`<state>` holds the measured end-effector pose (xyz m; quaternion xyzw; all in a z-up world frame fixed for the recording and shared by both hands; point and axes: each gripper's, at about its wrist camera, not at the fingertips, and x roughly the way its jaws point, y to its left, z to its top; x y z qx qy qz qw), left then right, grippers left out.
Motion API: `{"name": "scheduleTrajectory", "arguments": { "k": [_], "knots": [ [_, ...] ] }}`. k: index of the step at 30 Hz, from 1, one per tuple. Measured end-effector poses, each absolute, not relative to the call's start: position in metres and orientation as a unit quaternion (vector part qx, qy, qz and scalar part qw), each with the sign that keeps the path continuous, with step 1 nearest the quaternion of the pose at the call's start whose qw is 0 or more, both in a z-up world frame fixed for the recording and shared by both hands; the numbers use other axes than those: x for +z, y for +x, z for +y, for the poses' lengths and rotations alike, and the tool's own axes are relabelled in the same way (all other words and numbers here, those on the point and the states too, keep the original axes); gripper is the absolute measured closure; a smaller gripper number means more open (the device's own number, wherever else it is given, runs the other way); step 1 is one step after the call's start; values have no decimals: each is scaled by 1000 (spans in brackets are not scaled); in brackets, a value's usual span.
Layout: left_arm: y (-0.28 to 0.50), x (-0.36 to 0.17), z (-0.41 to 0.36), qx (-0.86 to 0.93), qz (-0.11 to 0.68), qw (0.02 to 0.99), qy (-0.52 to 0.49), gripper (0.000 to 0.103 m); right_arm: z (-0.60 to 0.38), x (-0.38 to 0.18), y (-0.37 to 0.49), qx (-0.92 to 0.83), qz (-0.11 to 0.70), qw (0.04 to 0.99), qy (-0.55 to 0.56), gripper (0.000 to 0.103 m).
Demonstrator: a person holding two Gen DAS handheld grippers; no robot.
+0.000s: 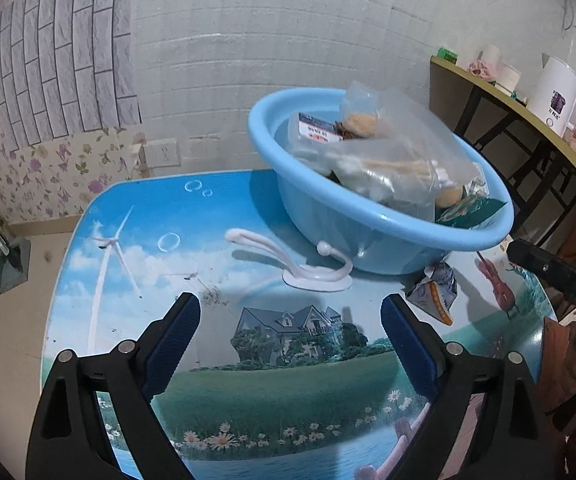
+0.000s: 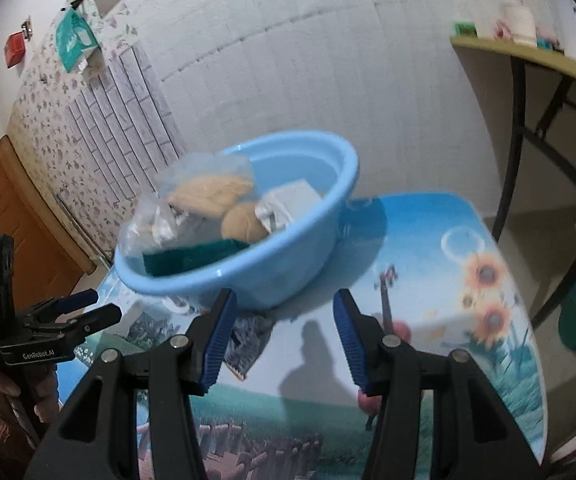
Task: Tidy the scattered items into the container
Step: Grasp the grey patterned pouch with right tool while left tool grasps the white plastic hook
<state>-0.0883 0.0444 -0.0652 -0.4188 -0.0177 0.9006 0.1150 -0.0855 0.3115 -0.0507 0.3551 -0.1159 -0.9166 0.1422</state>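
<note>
Both grippers hang over the counter point(image 1: 135, 240) with nothing between the jaws: the left gripper point(image 1: 290, 322) is spread wide, the right gripper point(image 2: 283, 322) is spread less. On the picture-printed counter stands the blue basin point(image 1: 368, 220), filled with plastic bags point(image 1: 400, 128) of items. Just beside the basin lies 1 white hook point(image 1: 308, 270), and near it, at the basin's foot, lies 1 small snack packet point(image 1: 434, 292).

Right gripper point(image 2: 283, 320) jaws apart w/ nothing btwn, above printed table point(image 2: 448, 320), blue basin point(image 2: 288, 248) of bagged items just beyond.
</note>
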Motion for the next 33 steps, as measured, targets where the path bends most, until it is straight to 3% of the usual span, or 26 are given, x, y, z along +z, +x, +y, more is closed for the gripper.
{"name": "scheduleTrajectory", "arguments": {
  "k": [7, 12, 33],
  "knots": [
    [-96, -79, 48, 889, -18, 115, -442, 11, 297, -68, -92, -903, -111, 153, 385, 53],
    [-101, -84, 51, 886, -13, 116, -449, 11, 288, -77, -95, -897, -109, 160, 398, 45],
    [-131, -100, 67, 877, 8, 131, -463, 11, 263, -89, -105, -887, -78, 187, 415, 44]
  ]
}}
